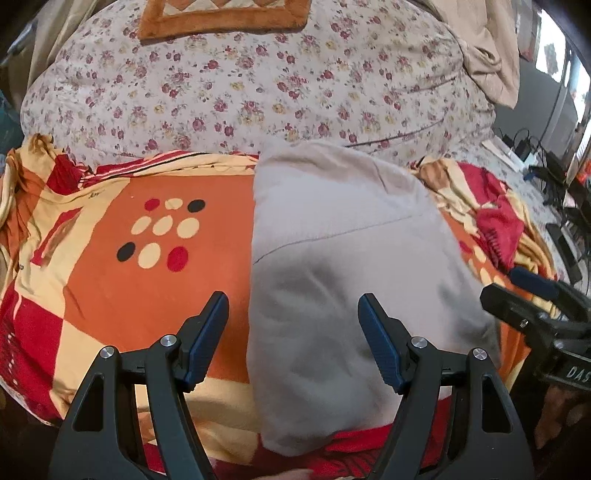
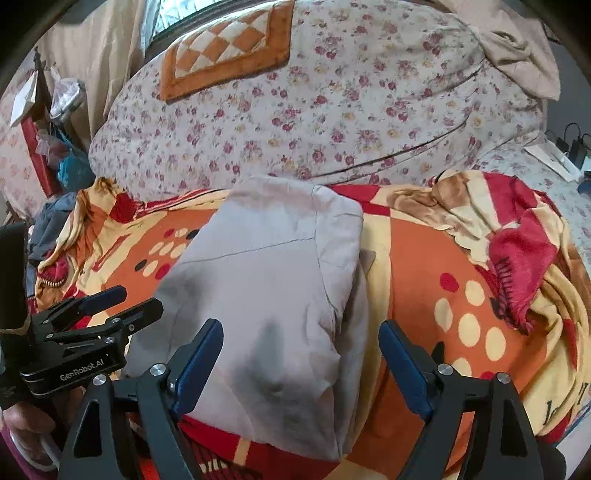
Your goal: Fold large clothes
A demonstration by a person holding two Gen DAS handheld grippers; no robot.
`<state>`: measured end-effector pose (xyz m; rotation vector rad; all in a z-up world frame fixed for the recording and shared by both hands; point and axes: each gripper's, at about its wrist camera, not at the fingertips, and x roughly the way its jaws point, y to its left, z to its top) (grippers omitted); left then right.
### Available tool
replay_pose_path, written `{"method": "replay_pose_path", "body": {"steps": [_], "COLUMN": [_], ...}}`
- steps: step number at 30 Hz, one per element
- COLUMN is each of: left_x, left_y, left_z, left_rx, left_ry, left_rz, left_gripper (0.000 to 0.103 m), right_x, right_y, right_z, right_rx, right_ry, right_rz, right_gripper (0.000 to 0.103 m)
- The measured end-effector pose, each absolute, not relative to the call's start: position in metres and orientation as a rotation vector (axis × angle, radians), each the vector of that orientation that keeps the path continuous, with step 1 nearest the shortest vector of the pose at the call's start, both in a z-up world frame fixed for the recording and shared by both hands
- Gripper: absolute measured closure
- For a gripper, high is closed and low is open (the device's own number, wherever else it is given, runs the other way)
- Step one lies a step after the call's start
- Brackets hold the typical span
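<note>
A pale grey garment [image 1: 343, 251] lies folded into a long rectangle on an orange, red and cream blanket [image 1: 122, 280]. It also shows in the right wrist view [image 2: 266, 288], with dark damp-looking patches near its front end. My left gripper [image 1: 293, 306] is open and empty, just above the garment's near left edge. My right gripper [image 2: 301, 332] is open and empty over the garment's near right edge. Each gripper shows in the other's view: the right one [image 1: 524, 291] at the far right, the left one [image 2: 122, 299] at the left.
A bulky floral quilt [image 1: 240, 85] is piled behind the blanket, with an orange checked cushion [image 1: 221, 14] on top. Beige cloth [image 1: 491, 55] hangs at the back right. Cables and chargers [image 1: 546, 170] lie at the right edge. Clutter and bags [image 2: 62, 140] stand at the left.
</note>
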<state>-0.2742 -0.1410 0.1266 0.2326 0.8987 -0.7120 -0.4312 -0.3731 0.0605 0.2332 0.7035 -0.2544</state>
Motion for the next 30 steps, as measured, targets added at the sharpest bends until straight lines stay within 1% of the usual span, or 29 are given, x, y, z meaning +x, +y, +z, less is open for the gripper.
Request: {"method": "replay_pose_path", "body": {"steps": [8,27,30], "left_x": [-0.277,-0.276,-0.275], "left_y": [-0.146,-0.150,-0.151], "left_z": [0.128,0.121,0.120], "left_rx": [0.254,0.264,0.267], "left_ry": [0.870,0.878,0.881], "left_rz": [-0.693,-0.661,-0.657], "left_gripper": [0.030,0.030,0.030], "right_x": [-0.426,-0.413,-0.411], "right_y": [-0.376,-0.375,-0.376], "right_z": [0.057,0.050,0.048], "right_rx": [0.259,0.251,0.262], "right_ry": [0.710,0.735,0.739], "right_rz": [-0.272,-0.268,-0.264], "right_gripper": [0.019,0.018,0.016]}}
